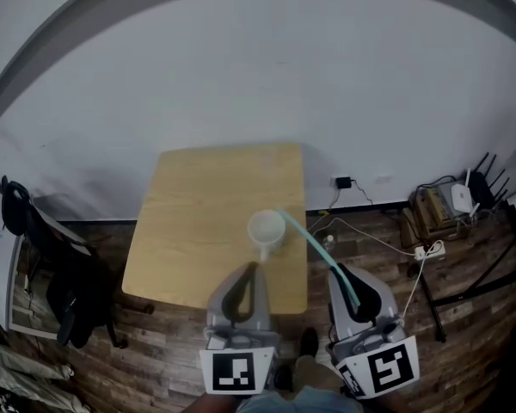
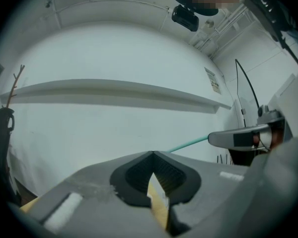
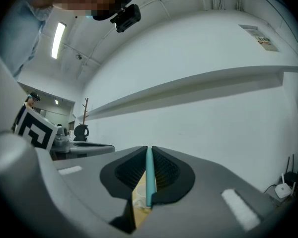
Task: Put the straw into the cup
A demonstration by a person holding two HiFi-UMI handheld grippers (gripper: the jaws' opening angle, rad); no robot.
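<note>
A white cup (image 1: 266,229) stands on the wooden table (image 1: 206,222), near its front right part. A teal straw (image 1: 318,252) slants from my right gripper (image 1: 342,274) up and left, and its far end sits by the cup's right rim. That gripper (image 3: 148,150) is shut on the straw (image 3: 149,182), and the cup (image 3: 139,194) shows below through the gap. My left gripper (image 1: 253,267) hovers just in front of the cup, its jaws shut with nothing between them. The left gripper view shows its tips (image 2: 152,153) touching, the straw (image 2: 188,144) and the right gripper (image 2: 246,138) off to the right.
A power strip (image 1: 431,250) with cables and a white router (image 1: 460,198) lie on the wood floor at the right. A chair draped in dark clothing (image 1: 64,286) stands left of the table. A white wall runs behind the table.
</note>
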